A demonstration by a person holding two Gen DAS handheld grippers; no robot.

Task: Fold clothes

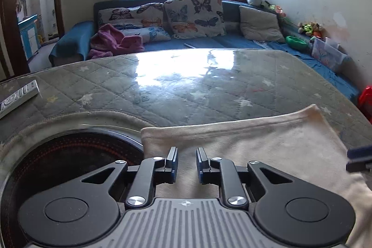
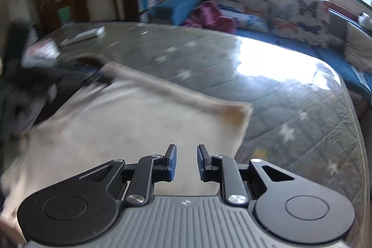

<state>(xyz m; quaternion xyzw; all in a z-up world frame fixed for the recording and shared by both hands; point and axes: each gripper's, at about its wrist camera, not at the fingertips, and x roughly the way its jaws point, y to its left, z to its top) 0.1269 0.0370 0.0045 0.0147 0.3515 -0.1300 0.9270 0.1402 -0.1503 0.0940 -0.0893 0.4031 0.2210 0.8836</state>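
A cream cloth (image 1: 267,141) lies flat on the grey quilted table cover (image 1: 186,90), folded into a rough rectangle. My left gripper (image 1: 187,163) is open and empty, just above the cloth's near left part. In the right wrist view the same cloth (image 2: 130,122) lies ahead and to the left, blurred by motion. My right gripper (image 2: 186,162) is open and empty above the cloth's near right edge. The right gripper's finger shows at the right border of the left wrist view (image 1: 359,158).
A round dark cooktop (image 1: 69,155) is set into the table at the left, next to the cloth. A remote control (image 1: 17,97) lies at the far left. A blue sofa (image 1: 209,38) with butterfly cushions and a purple garment (image 1: 114,41) stands behind the table.
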